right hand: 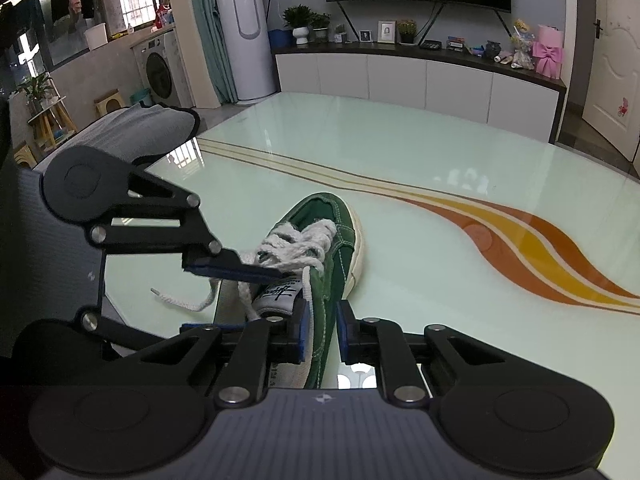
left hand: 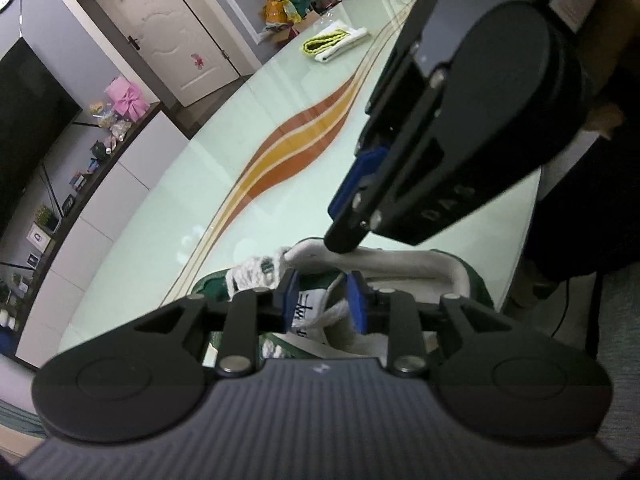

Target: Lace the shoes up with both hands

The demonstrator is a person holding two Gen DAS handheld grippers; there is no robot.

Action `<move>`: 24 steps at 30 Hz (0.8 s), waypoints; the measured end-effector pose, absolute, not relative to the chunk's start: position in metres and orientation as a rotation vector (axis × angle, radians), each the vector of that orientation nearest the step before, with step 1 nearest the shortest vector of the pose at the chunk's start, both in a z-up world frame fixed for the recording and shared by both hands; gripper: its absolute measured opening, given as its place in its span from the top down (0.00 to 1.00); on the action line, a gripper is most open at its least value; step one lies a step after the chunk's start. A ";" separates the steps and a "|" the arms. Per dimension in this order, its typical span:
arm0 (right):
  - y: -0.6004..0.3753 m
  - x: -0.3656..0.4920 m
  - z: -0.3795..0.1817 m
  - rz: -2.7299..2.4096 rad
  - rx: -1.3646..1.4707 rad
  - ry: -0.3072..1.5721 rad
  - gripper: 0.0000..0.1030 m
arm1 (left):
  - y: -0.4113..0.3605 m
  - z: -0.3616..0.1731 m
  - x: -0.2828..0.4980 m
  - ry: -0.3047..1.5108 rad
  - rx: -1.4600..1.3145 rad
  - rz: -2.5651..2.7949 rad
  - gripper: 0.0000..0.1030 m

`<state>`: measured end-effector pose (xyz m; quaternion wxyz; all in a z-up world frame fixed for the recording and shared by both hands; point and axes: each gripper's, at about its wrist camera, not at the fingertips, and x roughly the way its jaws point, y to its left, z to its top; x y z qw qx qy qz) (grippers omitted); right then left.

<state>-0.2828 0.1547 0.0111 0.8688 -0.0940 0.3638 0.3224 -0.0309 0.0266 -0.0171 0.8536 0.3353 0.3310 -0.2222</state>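
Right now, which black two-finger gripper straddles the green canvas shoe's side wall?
The right gripper: its pads flank the shoe wall, whereas the left gripper spans the white tongue and lace.

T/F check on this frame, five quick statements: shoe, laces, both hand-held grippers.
1. The green suede low-top shoe sits on the pale glass table. True.
2. Its thick white laces are missing. False: they cross the eyelets, with one loose end lying on the table.
3. The right hand-held gripper is clamped shut. False: its blue pads are apart, straddling the shoe's side.
4. The left hand-held gripper is open over the tongue. True.
5. A red cloth lies far down the table. False: the folded yellow-and-white cloth does.
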 end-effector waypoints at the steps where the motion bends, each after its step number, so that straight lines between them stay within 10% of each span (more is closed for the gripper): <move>1: 0.154 -0.283 0.011 0.675 -0.197 0.760 0.82 | 0.027 -0.017 -0.031 0.695 0.712 -0.466 0.74; 14: 0.152 -0.296 0.025 0.778 -0.235 0.657 0.78 | 0.041 -0.007 -0.046 0.661 0.842 -0.517 0.64; 24: 0.152 -0.291 0.021 0.748 -0.233 0.678 0.68 | 0.011 -0.046 -0.058 0.583 1.275 -0.556 0.76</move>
